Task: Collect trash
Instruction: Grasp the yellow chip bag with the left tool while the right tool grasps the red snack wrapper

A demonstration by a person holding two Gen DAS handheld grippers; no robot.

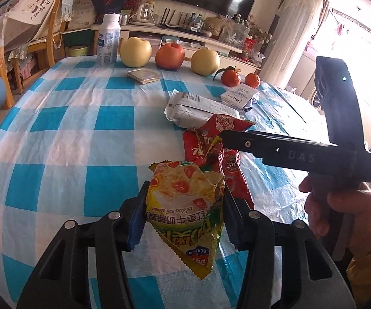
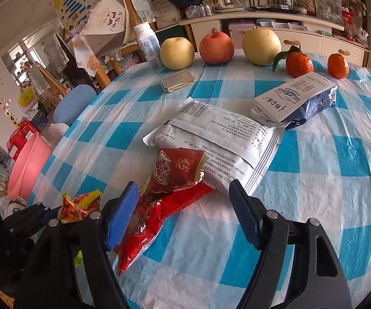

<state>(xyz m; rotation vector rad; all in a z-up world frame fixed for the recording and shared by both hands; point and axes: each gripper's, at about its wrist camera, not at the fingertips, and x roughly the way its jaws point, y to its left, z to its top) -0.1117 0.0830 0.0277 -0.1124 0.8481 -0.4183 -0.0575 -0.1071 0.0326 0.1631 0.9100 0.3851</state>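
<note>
Pinching a yellow-green oatmeal wrapper (image 1: 185, 206) between its jaws, the left gripper (image 1: 184, 213) is recorded holding it above the checked desk (image 1: 69, 134); this piece is judged collected and awaiting disposal. The right gripper (image 2: 183, 211) is shown with jaws spread, empty, its left pad just beside the red sachets (image 2: 165, 195), judged the next item to be taken. Other trash is listed farther back: a white printed pouch (image 2: 219, 139), a blue-and-white milk carton (image 2: 296, 100) lying on its side, and a small flat foil packet (image 2: 177, 80). A pink basin (image 2: 28, 164) is noted beyond the desk edge and is judged a possible receptacle, though no bin can be confirmed. The next move calls for closing on the sachets. The sachets' overlap is partly hidden by the pad, so their count cannot be told.
</note>
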